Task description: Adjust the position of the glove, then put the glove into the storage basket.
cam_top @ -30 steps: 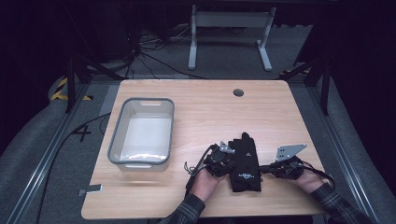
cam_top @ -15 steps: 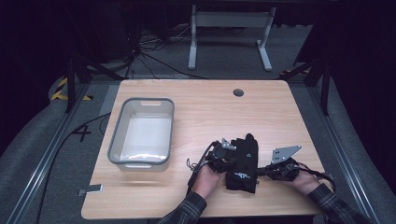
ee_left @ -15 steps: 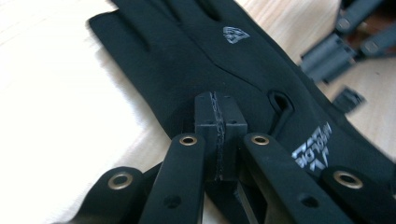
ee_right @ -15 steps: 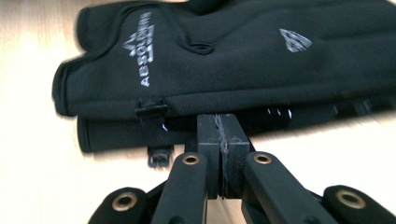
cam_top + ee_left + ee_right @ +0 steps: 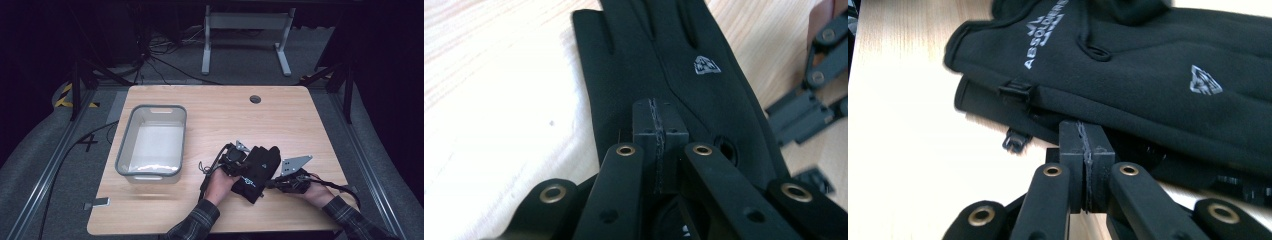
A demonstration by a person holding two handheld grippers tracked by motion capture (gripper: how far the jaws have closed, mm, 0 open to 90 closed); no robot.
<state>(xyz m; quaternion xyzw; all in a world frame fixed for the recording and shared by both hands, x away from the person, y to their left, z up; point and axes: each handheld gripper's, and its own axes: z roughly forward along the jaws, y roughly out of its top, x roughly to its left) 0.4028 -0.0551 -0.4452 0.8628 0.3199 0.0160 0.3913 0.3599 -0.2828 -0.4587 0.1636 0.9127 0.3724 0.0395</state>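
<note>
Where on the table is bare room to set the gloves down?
Bare wood lies between the grey bin and cable hole, along the far edge, and left of the bin. Crowded: near right, around gloves and both tools.

The gloves (image 5: 257, 170) lay stacked on the bench (image 5: 220, 112), near its front edge, between the left hand-held gripper (image 5: 239, 165) and right hand-held gripper (image 5: 276, 183). The bin (image 5: 152, 141) stood to their left.

The grey plastic tub (image 5: 151, 142) blocks the left part of the light wooden table (image 5: 220, 107). The far side behind the black fabric gloves (image 5: 257, 170) is open for passing.
</note>
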